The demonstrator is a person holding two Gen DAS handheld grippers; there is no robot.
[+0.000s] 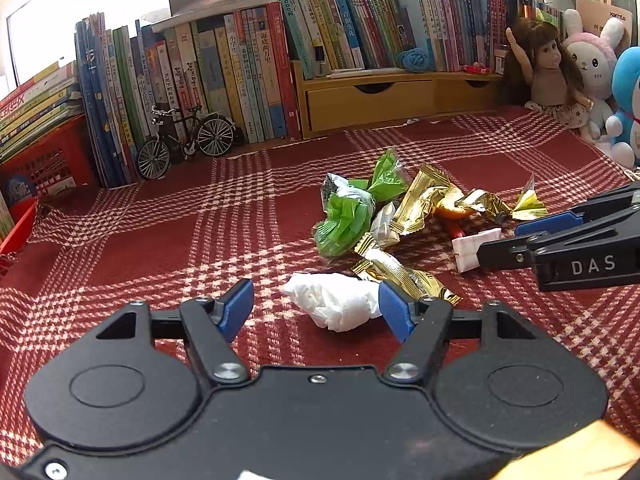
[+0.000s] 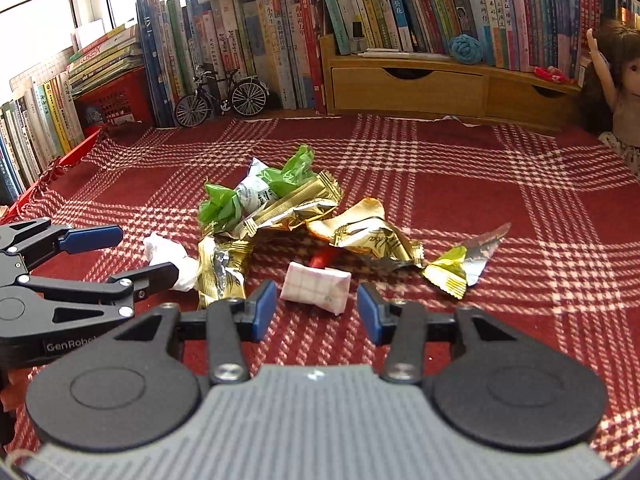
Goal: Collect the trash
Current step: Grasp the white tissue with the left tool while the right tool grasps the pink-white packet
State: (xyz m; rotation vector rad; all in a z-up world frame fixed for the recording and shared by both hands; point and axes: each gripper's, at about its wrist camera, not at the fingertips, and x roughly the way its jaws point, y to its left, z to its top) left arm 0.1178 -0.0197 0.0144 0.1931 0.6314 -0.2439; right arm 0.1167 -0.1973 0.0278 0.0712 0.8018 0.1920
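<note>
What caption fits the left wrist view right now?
Left gripper open around a crumpled white tissue on the red plaid cloth, wrapper pile beyond.

Two handheld grippers point forward and downward, side by side and close together. The left gripper [image 1: 316,306] has its blue-padded jaws apart, with one pad [image 1: 394,314] at the edge of what lies between them. The right gripper [image 2: 317,307] likewise stands with jaws parted, pads touching nothing.
</note>
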